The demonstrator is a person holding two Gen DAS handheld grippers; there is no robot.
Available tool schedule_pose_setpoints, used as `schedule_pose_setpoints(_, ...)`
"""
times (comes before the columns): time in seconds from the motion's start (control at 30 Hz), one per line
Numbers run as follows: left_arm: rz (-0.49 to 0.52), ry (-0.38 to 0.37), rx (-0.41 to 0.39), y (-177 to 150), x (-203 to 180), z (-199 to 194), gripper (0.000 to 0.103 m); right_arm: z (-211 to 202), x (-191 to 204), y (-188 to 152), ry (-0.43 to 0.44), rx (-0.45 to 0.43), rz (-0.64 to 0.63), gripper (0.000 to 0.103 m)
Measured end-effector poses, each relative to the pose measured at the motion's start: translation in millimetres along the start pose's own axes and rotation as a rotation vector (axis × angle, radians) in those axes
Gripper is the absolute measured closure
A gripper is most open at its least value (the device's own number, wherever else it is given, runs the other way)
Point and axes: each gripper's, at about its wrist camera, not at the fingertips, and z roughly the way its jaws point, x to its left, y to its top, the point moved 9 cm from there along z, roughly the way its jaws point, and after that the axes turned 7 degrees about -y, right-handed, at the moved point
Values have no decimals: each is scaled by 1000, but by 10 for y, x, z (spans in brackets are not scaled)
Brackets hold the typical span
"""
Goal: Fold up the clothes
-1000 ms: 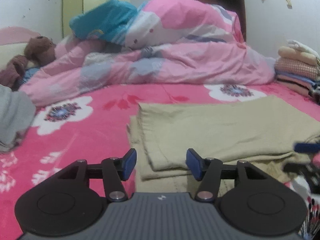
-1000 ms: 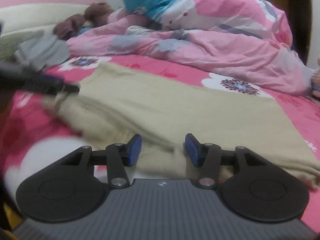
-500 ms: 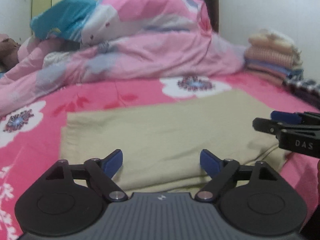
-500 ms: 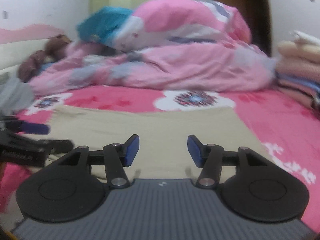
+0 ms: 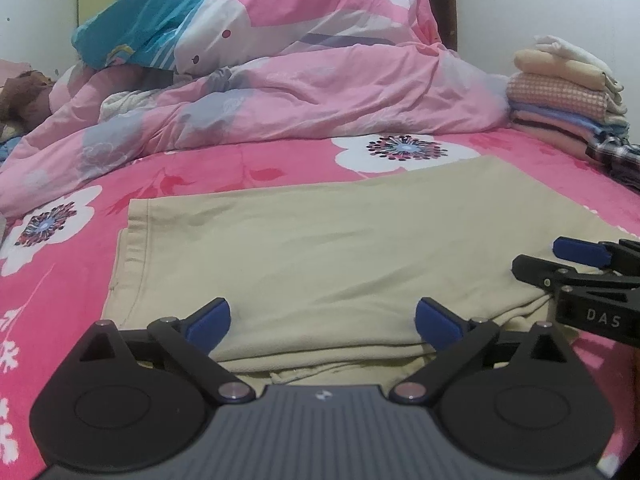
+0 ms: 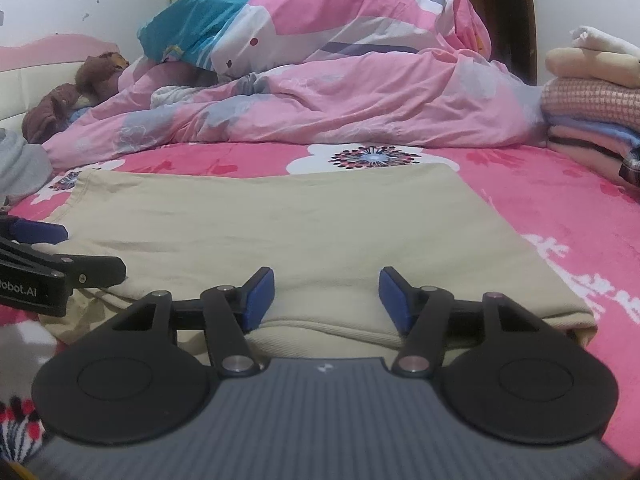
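A beige garment (image 5: 340,240) lies folded flat on the pink flowered bed sheet (image 5: 72,280). My left gripper (image 5: 324,320) hovers at its near folded edge, its jaws opening wide, and the cloth lies under them untouched by the pads. In the right wrist view the same garment (image 6: 280,220) fills the middle. My right gripper (image 6: 327,298) sits over its near edge, with jaws opening and the fold bulging between the pads without being pinched. Each gripper shows in the other's view: the right gripper (image 5: 560,264) at the garment's right side, the left gripper (image 6: 40,248) at its left.
A heaped pink duvet (image 5: 320,92) and a teal pillow (image 5: 136,32) lie across the back of the bed. A stack of folded clothes (image 5: 560,92) stands at the back right. A brown plush toy (image 6: 80,88) and a grey garment (image 6: 20,168) lie at the left.
The left jaws have spread much wider and the left gripper has slid from the garment's left corner toward its middle. The right jaws have widened a little, and that gripper has shifted along the near edge.
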Motion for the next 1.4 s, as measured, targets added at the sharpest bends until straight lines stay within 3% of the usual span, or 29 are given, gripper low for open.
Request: schedule_pose_setpoints(1.4,3,-5,18,-32,-35,-35,0,0,9,-1,-3,-5,-3,45)
